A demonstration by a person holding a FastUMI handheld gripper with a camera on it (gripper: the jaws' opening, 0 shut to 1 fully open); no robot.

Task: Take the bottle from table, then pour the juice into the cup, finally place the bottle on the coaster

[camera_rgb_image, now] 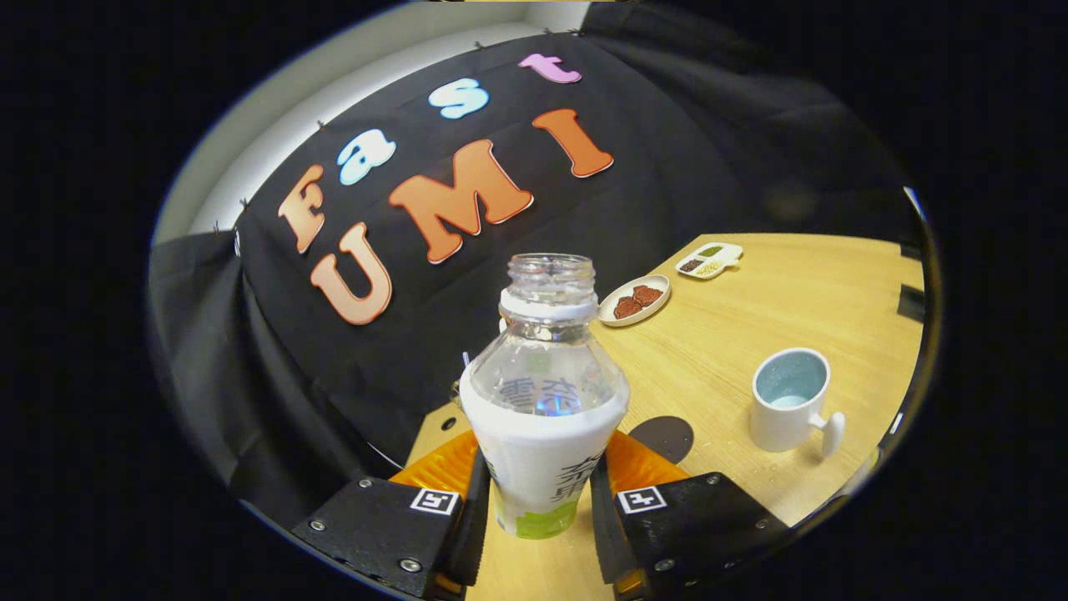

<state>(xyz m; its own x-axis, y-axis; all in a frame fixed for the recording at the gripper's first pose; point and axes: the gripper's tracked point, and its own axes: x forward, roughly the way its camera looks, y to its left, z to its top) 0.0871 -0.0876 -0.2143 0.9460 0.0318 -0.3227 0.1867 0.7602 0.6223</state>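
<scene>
A clear plastic bottle (pixel 544 401) with a white label and no cap stands upright between my fingers, and my gripper (pixel 541 492) is shut on its lower body. The whole view is tilted, so the table slopes. A white cup (pixel 790 401) with a pale blue inside and a side handle stands on the wooden table (pixel 751 317) to the right, beyond the fingers. A dark round coaster (pixel 663 436) lies flat on the table just behind the right finger, between the bottle and the cup.
Farther back on the table sit a small white plate (pixel 635 300) with brown pieces and a white divided dish (pixel 709 260). The booth's black cloth wall hangs behind the table's far edge. A small dark object (pixel 910 302) rests at the table's right edge.
</scene>
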